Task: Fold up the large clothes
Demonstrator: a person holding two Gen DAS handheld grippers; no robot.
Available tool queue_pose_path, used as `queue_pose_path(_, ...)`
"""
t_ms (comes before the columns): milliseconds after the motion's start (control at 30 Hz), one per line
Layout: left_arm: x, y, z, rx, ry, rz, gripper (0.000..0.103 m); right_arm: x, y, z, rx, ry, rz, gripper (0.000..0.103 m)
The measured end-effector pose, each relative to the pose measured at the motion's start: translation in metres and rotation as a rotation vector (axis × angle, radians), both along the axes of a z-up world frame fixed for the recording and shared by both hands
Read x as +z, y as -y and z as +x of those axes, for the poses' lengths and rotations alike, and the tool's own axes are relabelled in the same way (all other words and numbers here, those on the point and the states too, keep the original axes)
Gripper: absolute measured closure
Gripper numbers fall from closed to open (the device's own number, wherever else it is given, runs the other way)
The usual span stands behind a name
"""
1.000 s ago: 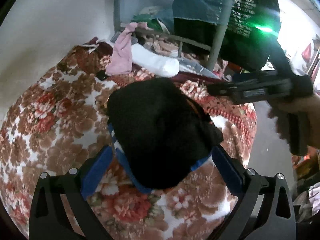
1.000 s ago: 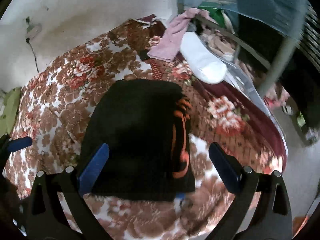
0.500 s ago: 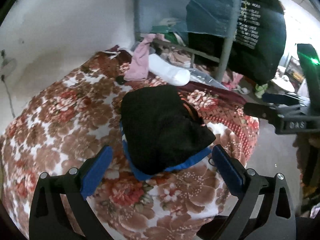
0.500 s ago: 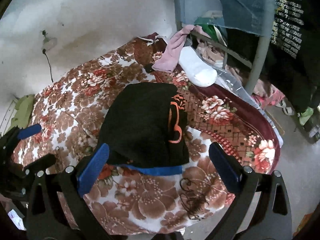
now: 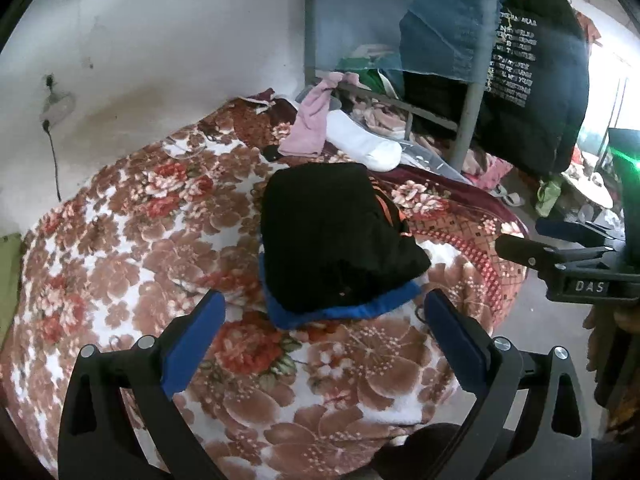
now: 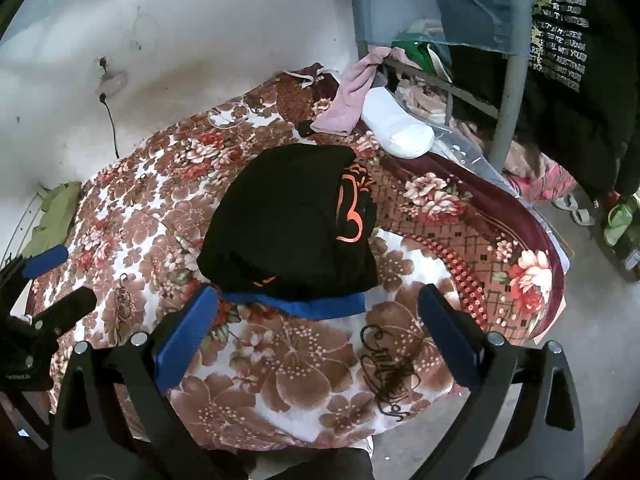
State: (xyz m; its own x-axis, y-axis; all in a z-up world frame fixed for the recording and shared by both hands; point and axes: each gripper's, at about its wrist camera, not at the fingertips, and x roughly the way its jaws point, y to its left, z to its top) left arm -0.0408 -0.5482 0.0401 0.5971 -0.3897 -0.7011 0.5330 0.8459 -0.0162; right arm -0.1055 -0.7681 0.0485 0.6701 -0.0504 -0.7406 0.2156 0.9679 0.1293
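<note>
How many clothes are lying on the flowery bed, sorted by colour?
Black: 1, the folded garment
Blue: 1, the piece under it
Pink: 1, the cloth
White: 1, the sock
Total: 4

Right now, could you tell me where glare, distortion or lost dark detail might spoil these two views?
Left wrist view: daylight blows out the right edge, a green flare streaks there, and the fisheye bends the blanket. Right wrist view: lighting is more even, but the black garment reads almost flat apart from its orange print, and the corners vignette.
</note>
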Motion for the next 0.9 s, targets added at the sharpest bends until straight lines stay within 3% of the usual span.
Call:
queue_pose_path(200, -0.005, -0.001, -0.014, 0.002, 0.016, -0.001, 0.005, -0.004, -0.006, -0.009, 0.014, -0.002, -0.021, 0.005)
queue_pose_path(533, -0.008, 0.001, -0.011, -0.020, -0.009, -0.041, 0.005, -0.017, 0.000, -0.016, -0.012, -0.019, 0.046, 0.005)
queue_pose_path(800, -0.016, 0.005, -0.009, -0.018, -0.024, 0.022, 0.005, -0.020, -0.002, -0.017, -0.008, -0.024, 0.035, 0.005)
queue_pose_path(900, -0.015, 0.006, -0.009, -0.028, 0.004, 0.040, 0.005, -0.020, -0.002, -0.016, -0.007, -0.027, 0.034, 0.005)
